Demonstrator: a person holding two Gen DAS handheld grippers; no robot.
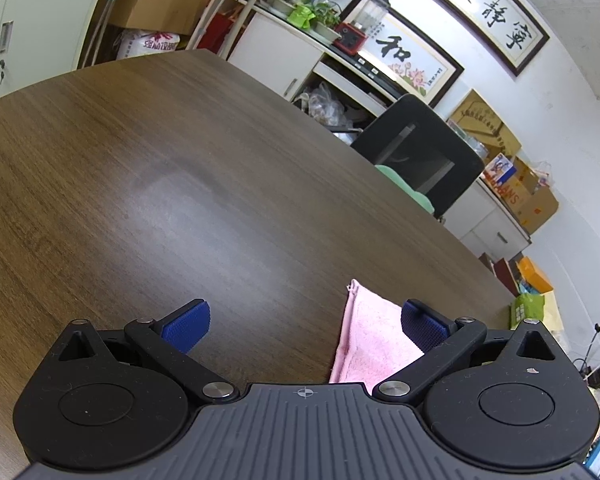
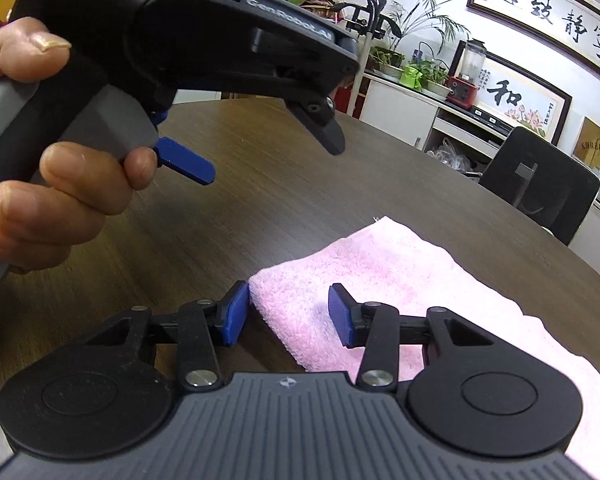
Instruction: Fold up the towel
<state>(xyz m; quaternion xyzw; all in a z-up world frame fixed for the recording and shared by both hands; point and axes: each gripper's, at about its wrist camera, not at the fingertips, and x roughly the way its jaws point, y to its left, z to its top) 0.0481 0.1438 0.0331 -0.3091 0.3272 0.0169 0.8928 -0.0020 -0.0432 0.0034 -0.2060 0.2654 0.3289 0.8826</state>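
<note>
A pink towel [image 2: 400,272] lies flat on the dark wooden table [image 2: 260,192], folded into a band running right. My right gripper [image 2: 288,314] straddles the towel's near left corner: the left pad [image 2: 236,312] sits at the towel's edge and the right pad [image 2: 340,316] hovers over the cloth, with a wide gap between them. My left gripper [image 1: 305,326] hangs open above bare table [image 1: 180,160], a towel [image 1: 364,340] corner lying by its right finger. A hand holds the left gripper [image 2: 268,152] up and to the left in the right wrist view.
A black chair [image 1: 420,152] with a green cushion [image 1: 404,188] stands at the table's far right edge. White cabinets [image 1: 276,60] with plants, boxes and framed calligraphy line the wall behind. The chair [image 2: 540,184] also shows beyond the towel.
</note>
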